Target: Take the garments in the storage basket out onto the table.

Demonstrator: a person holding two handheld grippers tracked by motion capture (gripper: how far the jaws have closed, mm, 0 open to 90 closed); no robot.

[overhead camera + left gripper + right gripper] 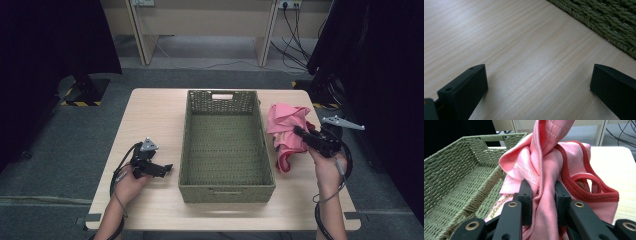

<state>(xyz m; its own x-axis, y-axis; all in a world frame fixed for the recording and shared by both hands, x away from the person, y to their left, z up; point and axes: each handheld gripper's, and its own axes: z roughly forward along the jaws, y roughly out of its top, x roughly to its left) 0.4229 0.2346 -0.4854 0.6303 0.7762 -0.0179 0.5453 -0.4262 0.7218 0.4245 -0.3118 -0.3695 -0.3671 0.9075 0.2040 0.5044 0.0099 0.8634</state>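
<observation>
Garment (544, 195) pink, bunched, lifted off counter (150, 115) beside basket (226, 191) | right tongs (541, 195) pinch a fold, likely for dropping it in | left tongs (536, 82) spread, idle, keeping clear

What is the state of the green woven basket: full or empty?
Empty. The high view shows the basket's bare woven floor; the pink garment hangs outside it, clamped in the right gripper.

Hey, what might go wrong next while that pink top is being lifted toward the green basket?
The right hand-held gripper pinches only a bunched fold of the pink top, so it might slip free. The loose lower part hangs beside the basket and could snag on its rim or drape over the wall instead of dropping inside. The left hand-held gripper sits open, not steadying the basket.
</observation>
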